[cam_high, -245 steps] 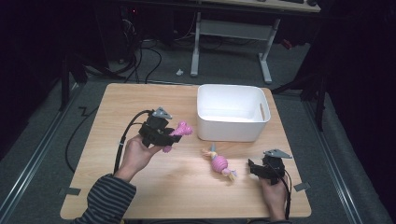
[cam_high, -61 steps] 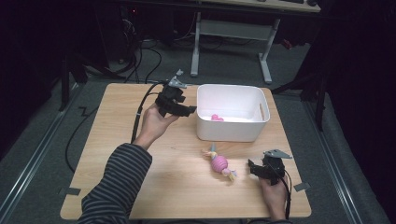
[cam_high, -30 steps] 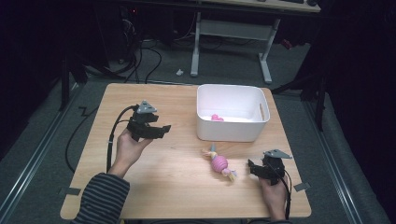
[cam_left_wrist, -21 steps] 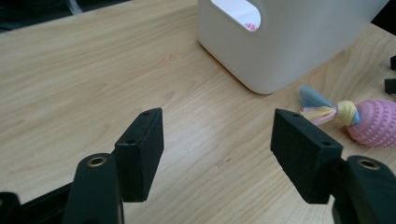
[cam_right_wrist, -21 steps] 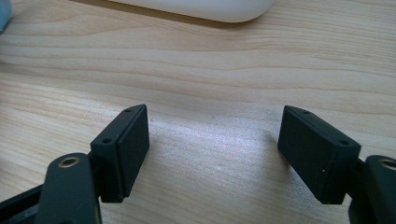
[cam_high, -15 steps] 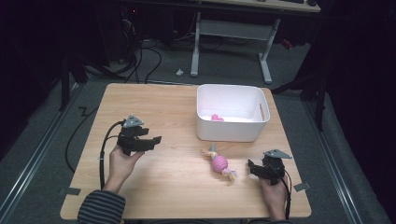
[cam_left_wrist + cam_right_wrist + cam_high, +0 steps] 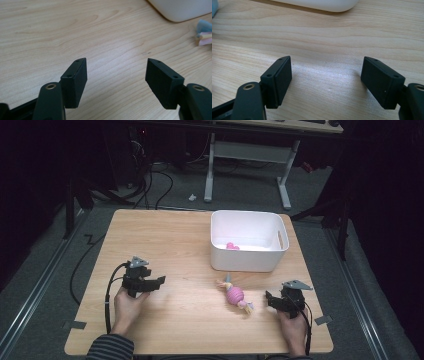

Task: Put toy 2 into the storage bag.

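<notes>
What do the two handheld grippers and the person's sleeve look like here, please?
Both the left gripper and the right gripper are black, each with a grey three-cornered plate on top, two flat block-shaped jaws and a trailing black cable. The left sleeve is dark-and-light striped.

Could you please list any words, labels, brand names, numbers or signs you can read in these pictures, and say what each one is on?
None: no readable text appears anywhere.
White bin: plain walls, no label.
Pink toy on the table: no print visible.
Left gripper and right gripper: plain black, no markings legible.
</notes>
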{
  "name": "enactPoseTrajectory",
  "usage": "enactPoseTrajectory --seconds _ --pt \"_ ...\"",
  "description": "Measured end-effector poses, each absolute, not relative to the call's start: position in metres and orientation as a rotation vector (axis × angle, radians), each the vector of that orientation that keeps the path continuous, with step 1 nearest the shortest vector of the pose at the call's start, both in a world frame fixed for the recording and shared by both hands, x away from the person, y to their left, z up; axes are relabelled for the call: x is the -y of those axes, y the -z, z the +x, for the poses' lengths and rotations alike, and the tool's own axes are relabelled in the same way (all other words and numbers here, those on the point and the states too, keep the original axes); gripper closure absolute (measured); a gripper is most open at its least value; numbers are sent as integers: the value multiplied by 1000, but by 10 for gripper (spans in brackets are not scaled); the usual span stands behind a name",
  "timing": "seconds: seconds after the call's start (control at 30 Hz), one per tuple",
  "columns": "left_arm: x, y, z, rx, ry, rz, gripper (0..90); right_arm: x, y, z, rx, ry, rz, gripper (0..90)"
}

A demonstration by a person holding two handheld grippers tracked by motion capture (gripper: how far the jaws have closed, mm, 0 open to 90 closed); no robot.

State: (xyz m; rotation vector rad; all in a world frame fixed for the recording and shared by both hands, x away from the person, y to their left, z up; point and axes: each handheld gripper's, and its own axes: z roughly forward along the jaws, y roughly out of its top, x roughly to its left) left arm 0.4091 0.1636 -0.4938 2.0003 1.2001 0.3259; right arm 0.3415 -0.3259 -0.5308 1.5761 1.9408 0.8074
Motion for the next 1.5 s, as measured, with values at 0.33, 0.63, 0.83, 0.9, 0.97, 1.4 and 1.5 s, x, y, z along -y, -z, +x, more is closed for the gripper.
enactPoseTrajectory --seconds 0.33,0.63,0.83,0.9,0.97,1.4,1.5 --pt "-163 516 415 -1272 -329 2010 329 326 531 342 -1940 -808 1577 254" --pt "-161 527 416 -1281 -370 2012 324 326 531 341 -1942 -810 1574 264" --pt "-153 536 410 -1193 -516 2042 268 325 531 342 -1947 -812 1570 261" --pt "-152 536 409 -1194 -516 2041 268 325 531 342 -1951 -813 1566 257" --pt "-152 536 409 -1196 -516 2039 268 325 531 342 -1954 -816 1566 255" --pt "-153 536 406 -1200 -515 2037 251 329 527 340 -2039 -812 1524 293" --pt "-153 536 407 -1198 -513 2037 248 330 526 338 -2047 -805 1524 297"
